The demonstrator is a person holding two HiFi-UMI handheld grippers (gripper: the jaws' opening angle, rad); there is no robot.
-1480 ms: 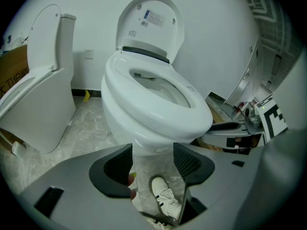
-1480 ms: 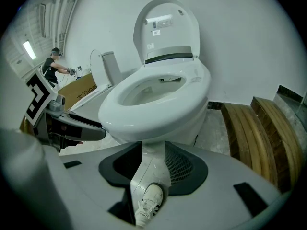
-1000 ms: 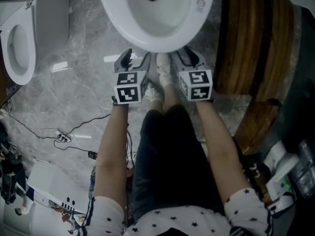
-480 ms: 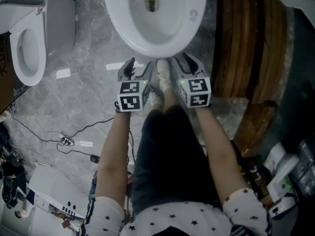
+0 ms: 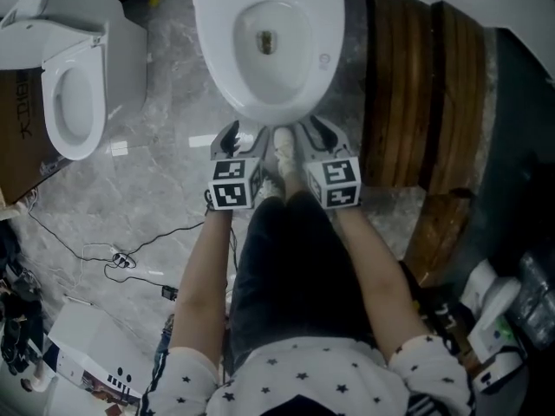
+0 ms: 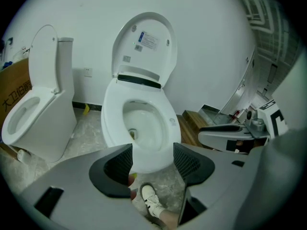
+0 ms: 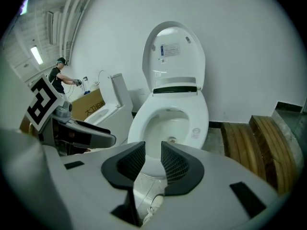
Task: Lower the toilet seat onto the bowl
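We hold the left gripper (image 5: pixel 242 134) and the right gripper (image 5: pixel 318 132) side by side, both pointing down and forward, with a white shoe (image 5: pixel 285 142) on the floor (image 5: pixel 165 154) between them. The bowl (image 5: pixel 227 68) is straight ahead of both grippers, and its front edge is near their tips but does not touch them. The seat (image 6: pixel 144 47) is raised. It stands upright behind the bowl, above and beyond the grippers and well apart from both, with its inner face and a small label turned toward us. In the left gripper view the jaws stand wide apart and nothing is between the pads; through the gap we see only the front of the bowl and the shoe. In the right gripper view the jaws have just been closing and now leave a narrower gap. They are partly open and hold nothing, and only the bowl shows behind them. To the left of the left gripper, well apart, stands a second toilet (image 5: pixel 74 102) with a cardboard box (image 5: pixel 19 137) beside it. To the right of the right gripper lie wooden planks (image 5: pixel 408 94). Behind the left gripper, near our left arm, thin cables (image 5: pixel 113 254) run over the floor.
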